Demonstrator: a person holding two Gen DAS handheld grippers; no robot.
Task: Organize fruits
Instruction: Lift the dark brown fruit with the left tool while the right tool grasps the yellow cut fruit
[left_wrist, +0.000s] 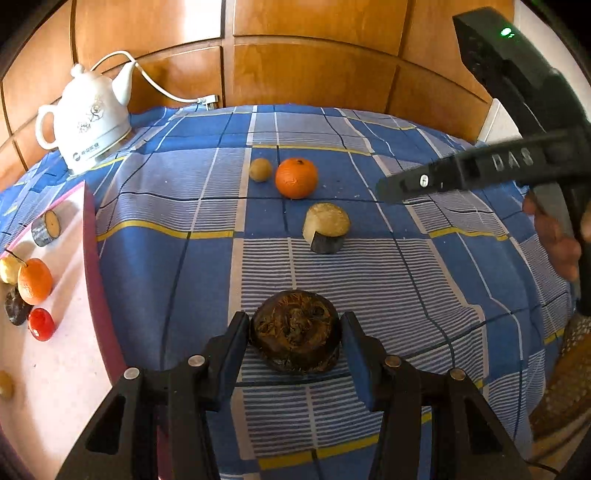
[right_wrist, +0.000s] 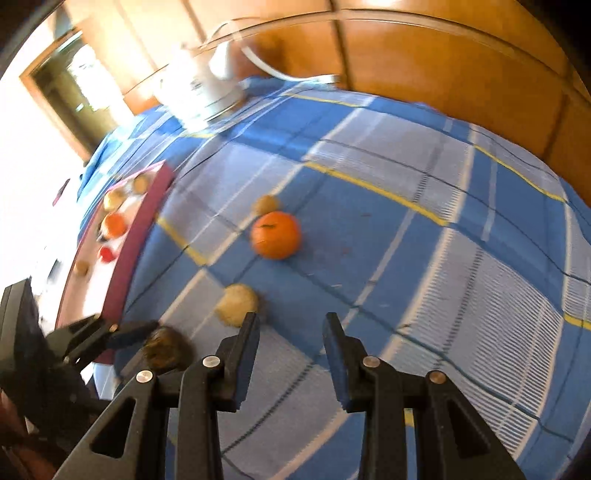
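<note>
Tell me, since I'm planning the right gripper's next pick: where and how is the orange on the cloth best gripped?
Grip the orange across its widest middle, coming from above. It is round, sitting with its stem end up, so opposite sides at the middle give the firmest hold. Keep the jaws clear of the small tan fruit close on one side; the other sides look free.

Blurred white kettle (right_wrist: 201, 88); tan fruit (left_wrist: 5, 386) cut off left.

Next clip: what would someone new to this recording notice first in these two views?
Probably the dark brown, rough round fruit gripped between the left tool's fingers, low in the left wrist view. Beyond it, a bright orange mandarin sits mid-cloth on the blue checked tablecloth. At the left edge, a pink-rimmed white tray already holds several fruits.
</note>
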